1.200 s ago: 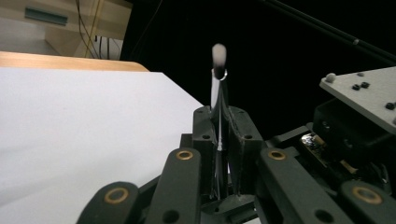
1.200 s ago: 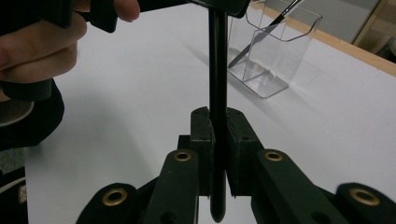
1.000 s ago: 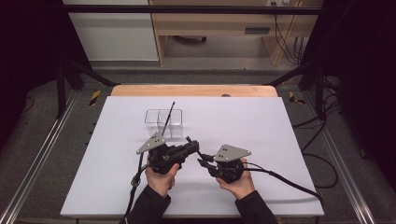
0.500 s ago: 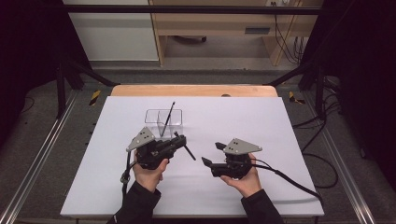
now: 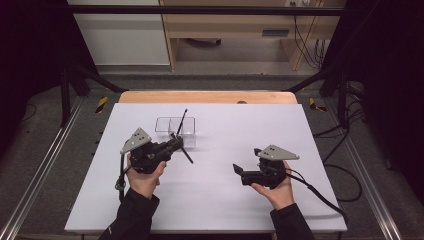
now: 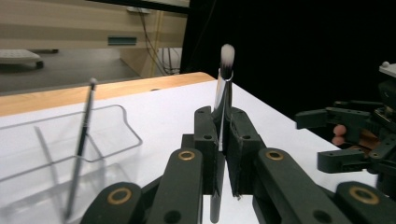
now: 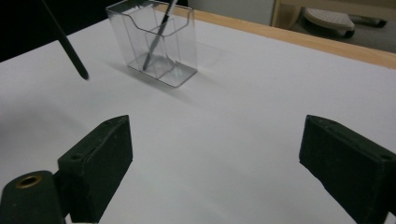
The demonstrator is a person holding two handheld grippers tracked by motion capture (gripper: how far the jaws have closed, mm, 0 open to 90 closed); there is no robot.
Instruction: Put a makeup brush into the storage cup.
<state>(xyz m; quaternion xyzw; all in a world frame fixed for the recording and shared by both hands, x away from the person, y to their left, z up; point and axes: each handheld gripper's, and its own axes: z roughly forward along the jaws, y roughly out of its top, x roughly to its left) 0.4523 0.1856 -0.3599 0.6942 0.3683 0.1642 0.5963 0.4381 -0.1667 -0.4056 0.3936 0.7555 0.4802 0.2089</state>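
Note:
My left gripper (image 5: 176, 142) is shut on a black-handled brush (image 5: 184, 151), and the handle's lower end slants toward the table's middle. In the left gripper view the brush (image 6: 227, 60) stands between the closed jaws with its white tuft on top. A clear plastic holder (image 5: 175, 128) with compartments stands just beyond the gripper, and a thin dark brush (image 5: 182, 119) leans in it. My right gripper (image 5: 237, 169) is open with nothing between its jaws, right of centre. The right gripper view shows the holder (image 7: 156, 42) ahead and the held brush's handle end (image 7: 70, 51) at the left.
White paper (image 5: 225, 200) covers the table, with a wooden edge (image 5: 210, 96) at the far side. Black cables (image 5: 320, 192) trail from the right gripper over the table's right side. Metal rails (image 5: 35, 185) run along both sides.
The two grippers were close together at mid-table and have drawn apart. The left one went left and toward the holder with the brush; the right one went right.

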